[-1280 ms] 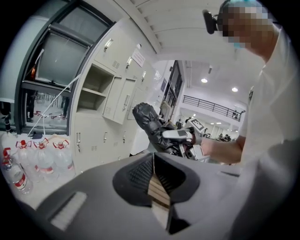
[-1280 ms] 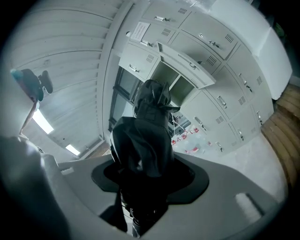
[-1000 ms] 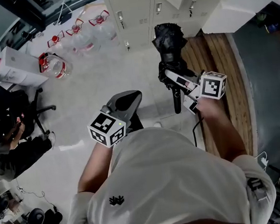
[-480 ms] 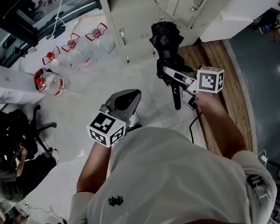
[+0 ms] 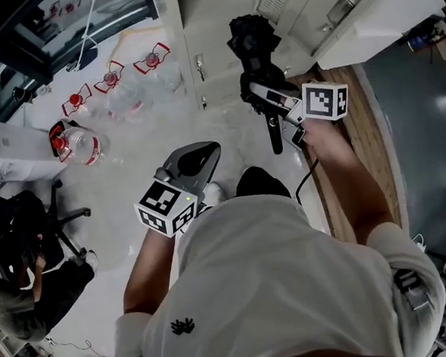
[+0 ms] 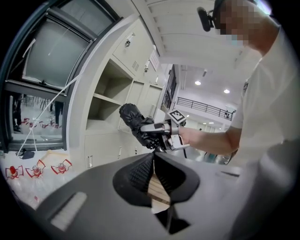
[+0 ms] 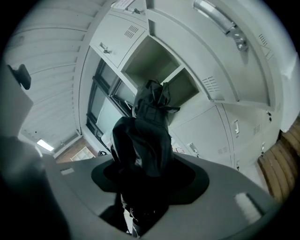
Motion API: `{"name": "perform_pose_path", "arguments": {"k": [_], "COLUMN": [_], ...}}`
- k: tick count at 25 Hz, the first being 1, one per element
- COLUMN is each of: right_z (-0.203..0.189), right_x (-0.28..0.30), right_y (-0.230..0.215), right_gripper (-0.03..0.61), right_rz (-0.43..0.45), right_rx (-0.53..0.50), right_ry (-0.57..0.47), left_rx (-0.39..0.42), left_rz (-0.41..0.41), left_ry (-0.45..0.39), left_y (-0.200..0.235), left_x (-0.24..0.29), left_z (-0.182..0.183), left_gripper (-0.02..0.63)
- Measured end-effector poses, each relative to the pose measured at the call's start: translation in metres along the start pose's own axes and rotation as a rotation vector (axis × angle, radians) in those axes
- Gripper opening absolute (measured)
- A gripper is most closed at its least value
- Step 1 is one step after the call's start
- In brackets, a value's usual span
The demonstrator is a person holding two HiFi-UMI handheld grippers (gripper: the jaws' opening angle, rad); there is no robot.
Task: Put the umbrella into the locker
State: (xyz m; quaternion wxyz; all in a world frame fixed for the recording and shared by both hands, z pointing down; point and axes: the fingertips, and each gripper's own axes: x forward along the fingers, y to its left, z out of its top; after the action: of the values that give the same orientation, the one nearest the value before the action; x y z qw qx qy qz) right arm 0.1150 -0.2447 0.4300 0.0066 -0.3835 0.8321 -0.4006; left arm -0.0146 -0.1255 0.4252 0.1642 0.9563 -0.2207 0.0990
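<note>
Umbrella (image 5: 256, 46) rising, nearer the locker (image 7: 157, 58) than a second ago! We hold it clamped upright in our right gripper (image 5: 258, 92), just short of the locker's open compartment. Left gripper (image 5: 194, 162) hangs farther back, pinched together on nothing. Insertion looks next.

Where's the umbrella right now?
Head view, upper centre: the folded black umbrella is clamped in the right hand-held gripper, held up in front of the open locker compartment.
</note>
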Motion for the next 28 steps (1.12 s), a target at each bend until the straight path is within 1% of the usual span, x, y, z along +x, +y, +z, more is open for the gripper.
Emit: {"name": "perform_pose_path", "arguments": {"k": [7,10,15,20,28], "right_z": [0.049,0.069,0.104,0.126,0.165], "right_x": [0.060,0.085,0.125,0.162,0.213], "right_y": [-0.033,-0.049,-0.069,-0.089,-0.112], "right_gripper": [0.229,0.229,0.229,0.229,0.229], "right_rz": [-0.029,-0.031,-0.061,-0.082,-0.136], "right_rx": [-0.082,-0.091,-0.125,-0.158,-0.232], "right_ry": [0.073,0.092,0.125,0.154,0.159], "left_rx": [-0.005,0.004,-0.011,-0.018,-0.021], "left_rz": [0.045,0.071,0.113,0.158,0.231], "left_ry": [-0.031,-0.040,-0.056,-0.059,-0.079], "left_y": [0.037,0.051,0.072,0.086,0.109], "left_x": [0.025,0.036,0.048,0.057,0.060], "left_z": [0.029,0.042,0.062,0.069,0.077], "left_gripper": [0.061,0.061,0.061,0.061,0.061]}}
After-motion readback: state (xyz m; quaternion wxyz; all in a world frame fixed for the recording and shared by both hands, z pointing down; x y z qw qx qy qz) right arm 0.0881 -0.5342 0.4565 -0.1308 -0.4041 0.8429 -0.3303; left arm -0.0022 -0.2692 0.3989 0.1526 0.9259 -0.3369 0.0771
